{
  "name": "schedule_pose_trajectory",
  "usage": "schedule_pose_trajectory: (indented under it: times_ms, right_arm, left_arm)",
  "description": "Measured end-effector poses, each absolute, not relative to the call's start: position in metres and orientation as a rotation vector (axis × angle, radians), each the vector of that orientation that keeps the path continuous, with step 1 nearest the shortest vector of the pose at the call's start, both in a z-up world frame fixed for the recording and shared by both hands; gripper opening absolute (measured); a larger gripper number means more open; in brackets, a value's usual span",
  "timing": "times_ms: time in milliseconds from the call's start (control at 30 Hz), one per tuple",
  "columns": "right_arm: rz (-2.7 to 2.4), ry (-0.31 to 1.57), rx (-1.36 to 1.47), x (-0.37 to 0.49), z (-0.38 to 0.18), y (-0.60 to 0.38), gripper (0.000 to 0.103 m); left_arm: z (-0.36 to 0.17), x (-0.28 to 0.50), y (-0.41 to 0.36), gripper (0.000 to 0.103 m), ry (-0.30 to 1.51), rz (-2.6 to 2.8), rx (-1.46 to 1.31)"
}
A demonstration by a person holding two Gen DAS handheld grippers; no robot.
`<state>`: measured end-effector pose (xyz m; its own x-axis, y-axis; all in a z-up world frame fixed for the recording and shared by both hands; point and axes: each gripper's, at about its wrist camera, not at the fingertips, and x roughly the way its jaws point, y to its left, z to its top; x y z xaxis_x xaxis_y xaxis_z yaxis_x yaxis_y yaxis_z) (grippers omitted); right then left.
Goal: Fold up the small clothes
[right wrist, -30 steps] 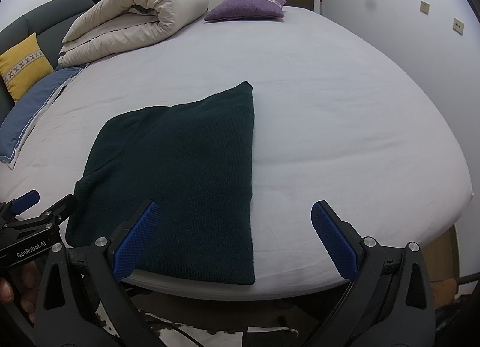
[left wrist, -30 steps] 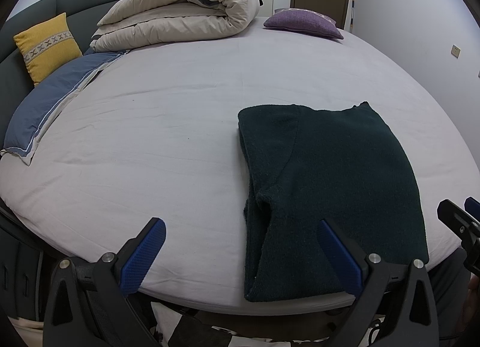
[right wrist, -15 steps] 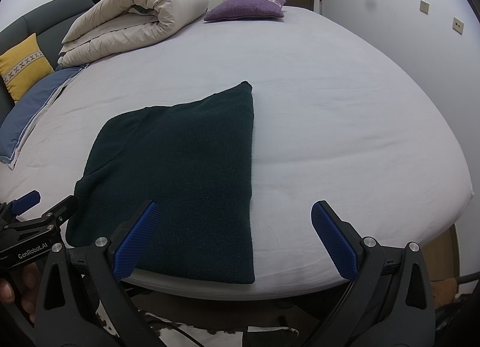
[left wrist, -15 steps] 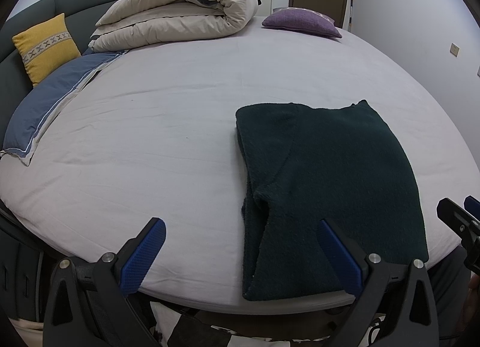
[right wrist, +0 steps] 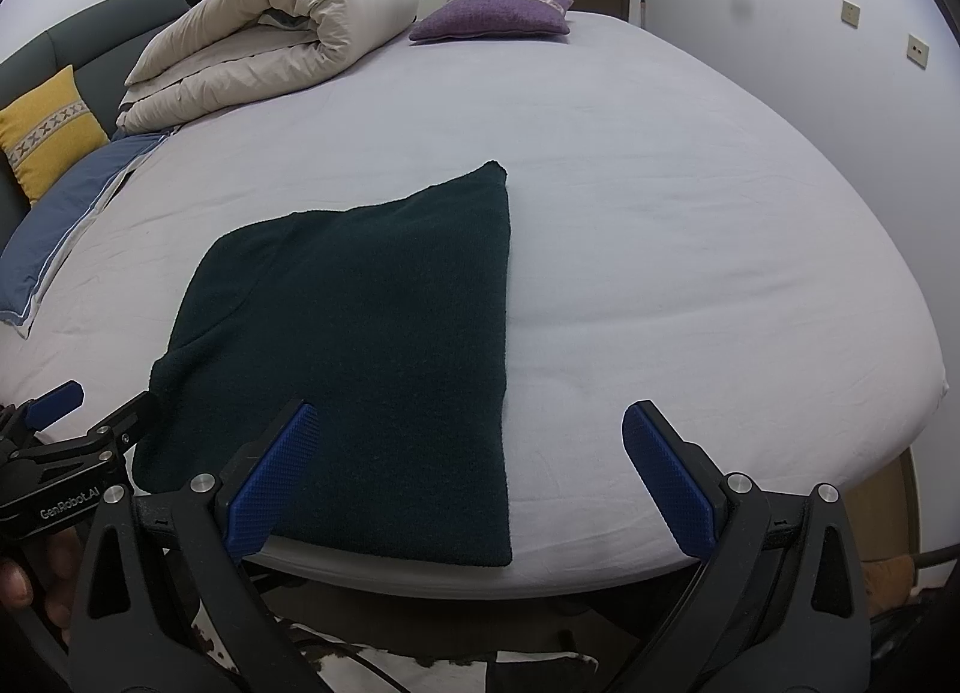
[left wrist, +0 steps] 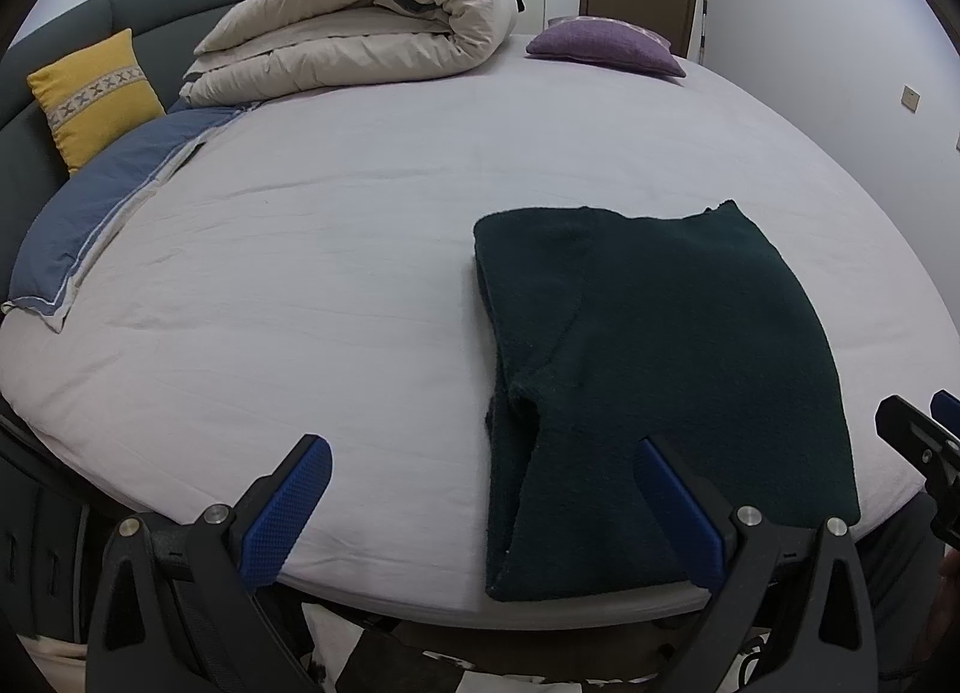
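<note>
- While both tools hover off the near bed edge, the folded dark green knitted garment (left wrist: pixel 660 369) lies flat on the pale grey bedsheet (left wrist: pixel 336 285);
- left gripper (left wrist: pixel 480 507) spread wide, empty;
- right gripper (right wrist: pixel 471 474) spread wide, empty

A dark green knit sweater (left wrist: pixel 666 387) (right wrist: pixel 360 351) lies folded flat into a rough rectangle on the bed (left wrist: pixel 336 285) (right wrist: pixel 660 249), at the near edge, its bottom hem reaching that edge. Layers show along its left side, where a folded-in sleeve forms a crease. Its right side is straight and smooth; the far right corner pokes up slightly.
</note>
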<state>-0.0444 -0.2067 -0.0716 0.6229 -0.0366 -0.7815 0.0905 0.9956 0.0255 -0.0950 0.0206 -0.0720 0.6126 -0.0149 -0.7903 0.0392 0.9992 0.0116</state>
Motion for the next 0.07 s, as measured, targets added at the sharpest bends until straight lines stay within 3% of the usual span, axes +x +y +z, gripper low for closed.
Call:
schedule_pose_trajectory:
  times_ms: [67]
  right_arm:
    - [-0.073,0.895,0.064,-0.0442,-0.0721,-0.2068,0.103]
  left_arm:
    - [-0.0720,-0.0947,0.0220,0.103,0.915,-0.040,0.021]
